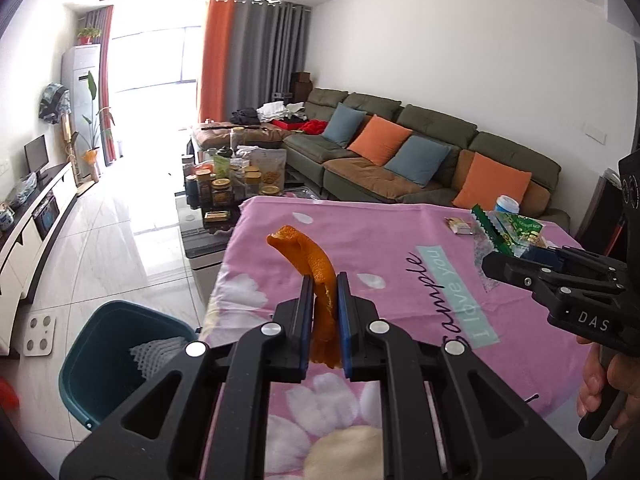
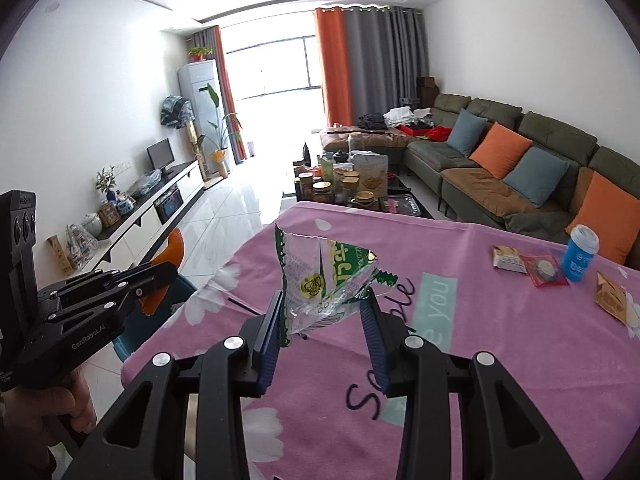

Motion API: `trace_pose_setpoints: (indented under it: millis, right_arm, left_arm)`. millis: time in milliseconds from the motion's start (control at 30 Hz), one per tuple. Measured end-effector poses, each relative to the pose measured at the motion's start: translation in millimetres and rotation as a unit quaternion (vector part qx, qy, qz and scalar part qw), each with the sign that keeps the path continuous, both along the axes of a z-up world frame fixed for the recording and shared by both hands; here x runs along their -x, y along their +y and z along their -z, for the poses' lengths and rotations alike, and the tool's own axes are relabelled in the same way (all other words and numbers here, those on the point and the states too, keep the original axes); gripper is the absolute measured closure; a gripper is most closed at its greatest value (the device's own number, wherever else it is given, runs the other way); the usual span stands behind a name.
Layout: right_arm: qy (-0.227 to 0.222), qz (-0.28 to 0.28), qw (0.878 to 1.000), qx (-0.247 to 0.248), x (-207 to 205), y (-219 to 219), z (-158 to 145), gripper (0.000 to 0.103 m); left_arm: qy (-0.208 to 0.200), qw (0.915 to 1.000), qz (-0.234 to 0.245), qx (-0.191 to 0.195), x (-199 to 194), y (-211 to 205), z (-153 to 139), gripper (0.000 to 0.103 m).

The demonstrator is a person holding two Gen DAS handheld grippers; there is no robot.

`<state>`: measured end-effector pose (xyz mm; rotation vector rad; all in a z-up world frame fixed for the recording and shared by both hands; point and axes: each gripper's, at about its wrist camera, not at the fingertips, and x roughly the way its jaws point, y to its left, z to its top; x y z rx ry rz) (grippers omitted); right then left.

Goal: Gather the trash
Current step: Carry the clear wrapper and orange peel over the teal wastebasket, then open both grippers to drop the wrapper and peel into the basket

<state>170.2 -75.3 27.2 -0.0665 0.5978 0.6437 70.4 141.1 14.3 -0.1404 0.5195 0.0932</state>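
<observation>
Left wrist view: the left gripper point(image 1: 325, 280) is clamped on one orange peel point(image 1: 310, 264), strip axis running roughly along the fingers, tip curling toward 11 o'clock above the pink tablecloth point(image 1: 400, 248). One teal bin point(image 1: 86, 376) sits on the floor at about 8 o'clock from the jaws, white foam netting point(image 1: 154, 354) already inside; judged the drop target, and the left hand is the nearer one. The right gripper point(image 1: 496, 266) shows at 3 o'clock carrying a green wrapper point(image 1: 506, 232). Right wrist view: the right gripper point(image 2: 325, 300) pinches one crumpled green-and-clear wrapper point(image 2: 328, 276) between half-spread pads, the bag standing up toward 12 o'clock. Remaining on the cloth at 2 to 3 o'clock: three small packets point(image 2: 508, 258) and one blue cup point(image 2: 580, 254). The left gripper point(image 2: 168, 272) sits at 9 o'clock.
</observation>
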Motion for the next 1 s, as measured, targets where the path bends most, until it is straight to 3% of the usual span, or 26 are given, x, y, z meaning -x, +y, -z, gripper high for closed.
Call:
trace_pose_setpoints:
  millis: [333, 667, 1000]
  right_arm:
    - [0.000, -0.087, 0.996, 0.030, 17.0, 88.0, 0.5, 0.067]
    - [0.019, -0.160, 0.985, 0.060, 18.8, 164.9, 9.8, 0.067]
    - [0.055, -0.224, 0.968, 0.101, 15.1, 237.0, 35.8, 0.067]
  left_arm:
    - [0.009, 0.9963, -0.085, 0.004, 49.8, 85.7, 4.8, 0.091]
    - [0.043, 0.9870, -0.154, 0.019, 93.6, 161.3, 39.9, 0.091]
    - [0.097, 0.9769, -0.186, 0.041, 87.4, 193.6, 84.0, 0.091]
